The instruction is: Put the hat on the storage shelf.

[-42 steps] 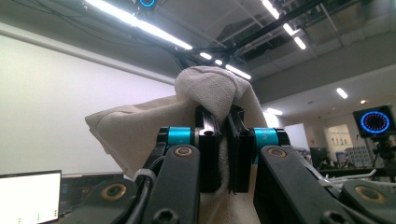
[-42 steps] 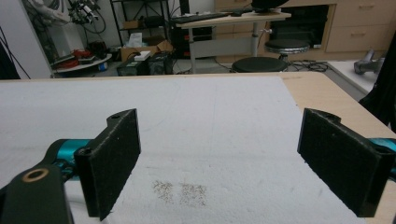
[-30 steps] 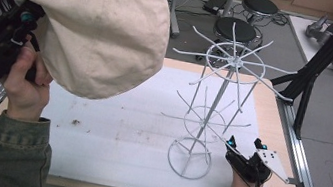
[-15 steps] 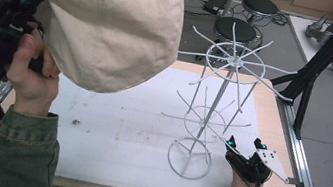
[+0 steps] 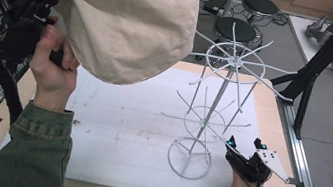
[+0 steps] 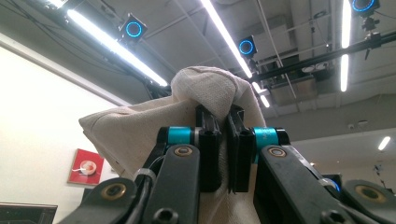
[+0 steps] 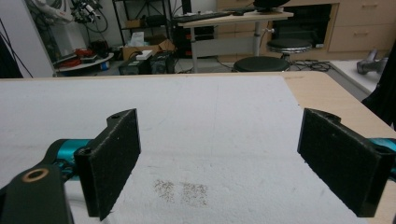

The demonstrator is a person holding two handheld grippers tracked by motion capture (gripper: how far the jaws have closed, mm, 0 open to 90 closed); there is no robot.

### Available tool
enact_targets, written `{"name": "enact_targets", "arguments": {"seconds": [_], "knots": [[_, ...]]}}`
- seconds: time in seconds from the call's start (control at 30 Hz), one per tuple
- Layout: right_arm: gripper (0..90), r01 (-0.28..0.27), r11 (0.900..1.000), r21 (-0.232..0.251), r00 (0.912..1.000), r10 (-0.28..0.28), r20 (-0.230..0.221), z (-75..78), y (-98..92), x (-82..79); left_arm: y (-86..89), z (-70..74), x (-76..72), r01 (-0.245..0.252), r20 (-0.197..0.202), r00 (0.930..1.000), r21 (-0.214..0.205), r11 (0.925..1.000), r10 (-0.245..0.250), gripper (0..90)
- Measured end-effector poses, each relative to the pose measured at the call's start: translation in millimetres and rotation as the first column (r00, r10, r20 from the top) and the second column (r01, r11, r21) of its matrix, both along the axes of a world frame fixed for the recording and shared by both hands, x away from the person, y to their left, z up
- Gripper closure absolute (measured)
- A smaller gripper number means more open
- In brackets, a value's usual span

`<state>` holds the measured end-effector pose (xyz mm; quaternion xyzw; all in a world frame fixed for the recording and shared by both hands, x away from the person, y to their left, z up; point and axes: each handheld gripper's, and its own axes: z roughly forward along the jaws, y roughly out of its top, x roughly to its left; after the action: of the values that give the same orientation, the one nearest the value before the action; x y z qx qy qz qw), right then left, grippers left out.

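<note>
Workshop clutter rings the scene: stools, desks and black frame posts stand behind a wooden worktop (image 5: pixel 276 93) covered by a white mat (image 5: pixel 133 134).

High at the left of the high view, the left gripper (image 5: pixel 41 8) is held well above the worktop in the person's left hand (image 5: pixel 55 65). Its jaws are clamped on a fold of a cream cloth cap (image 5: pixel 126 16), which hangs above the mat's far left part and hides the near corner of it from the camera. In the left gripper view the two black jaws stand almost together, with a bunch of the cap (image 6: pixel 210 93) pinched between them and rising above their tips against the ceiling lights.

A white wire rack (image 5: pixel 218 107) stands upright on the mat, right of centre, with spokes fanning from its top ring. The cap is just left of the top spokes; whether it touches them I cannot tell.

The right gripper (image 5: pixel 246 145) rests low at the mat's near right, beside the rack's base ring. Its jaws are wide apart, with nothing between them but bare mat (image 7: pixel 210 140).
</note>
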<state>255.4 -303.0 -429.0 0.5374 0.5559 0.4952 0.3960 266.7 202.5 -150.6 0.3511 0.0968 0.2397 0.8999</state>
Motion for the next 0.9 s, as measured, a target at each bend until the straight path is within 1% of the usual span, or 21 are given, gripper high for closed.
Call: {"name": "enact_targets", "arguments": {"seconds": [0.13, 0.17, 0.3, 0.37, 0.4, 0.5, 0.63, 0.73, 0.83, 0.87, 0.9], "knots": [[12.4, -0.001, 1.0, -0.005, 1.0, 0.001, 0.004, -0.1, -0.4, 0.3, -1.7, 0.1, -0.4, 0.006, 0.0, 1.0, 0.0, 1.0, -0.006, 84.9], [12.4, 0.0, 1.0, 0.001, 1.0, 0.0, 0.0, 0.1, 0.2, -0.2, -2.1, 0.0, -0.6, 0.006, 0.001, 1.0, 0.005, 1.0, -0.006, 84.9], [12.4, -0.001, 1.0, -0.005, 1.0, 0.001, 0.004, -0.1, -0.5, 0.4, -7.0, -2.9, -2.5, 0.013, 0.005, 0.9999, 0.023, 0.9997, -0.013, 84.9], [12.4, 0.0, 1.0, 0.003, 1.0, 0.0, 0.0, 0.1, 0.3, -0.2, -9.5, -5.9, -2.2, 0.007, 0.001, 1.0, 0.036, 0.9993, -0.007, 84.7], [12.4, 0.0, 1.0, -0.003, 1.0, 0.0, 0.003, 0.2, -0.1, -0.3, -11.0, -8.1, -1.6, 0.005, -0.005, 1.0, 0.044, 0.999, -0.005, 84.7], [12.4, -0.001, 1.0, 0.001, 1.0, 0.001, 0.0, 0.1, 0.1, -0.2, -14.6, -16.3, 1.2, -0.005, -0.016, 0.9999, 0.076, 0.9971, 0.006, 84.7], [12.4, -0.002, 1.0, -0.002, 1.0, 0.002, 0.002, 0.1, -0.4, -0.2, -18.3, -28.9, 4.2, 0.004, -0.025, 0.9997, 0.111, 0.9938, -0.001, 84.8], [12.4, -0.001, 1.0, -0.002, 1.0, 0.001, 0.002, 0.1, -0.6, -0.2, -18.8, -40.4, 5.2, -0.003, -0.031, 0.9995, 0.152, 0.9884, 0.008, 84.7], [12.4, -0.002, 1.0, -0.004, 1.0, 0.002, 0.003, 0.0, -0.7, 0.0, -17.5, -52.1, 8.0, 0.007, -0.054, 0.9986, 0.167, 0.9859, 0.002, 84.8], [12.4, -0.002, 1.0, 0.002, 1.0, 0.002, -0.001, 0.1, -0.1, -0.4, -17.0, -56.4, 9.0, 0.007, -0.063, 0.998, 0.173, 0.9849, 0.004, 84.7], [12.4, -0.003, 1.0, -0.003, 1.0, 0.003, 0.003, 0.1, -0.3, -0.3, -16.4, -59.7, 9.7, 0.004, -0.071, 0.9974, 0.18, 0.9837, 0.009, 84.8]]}}
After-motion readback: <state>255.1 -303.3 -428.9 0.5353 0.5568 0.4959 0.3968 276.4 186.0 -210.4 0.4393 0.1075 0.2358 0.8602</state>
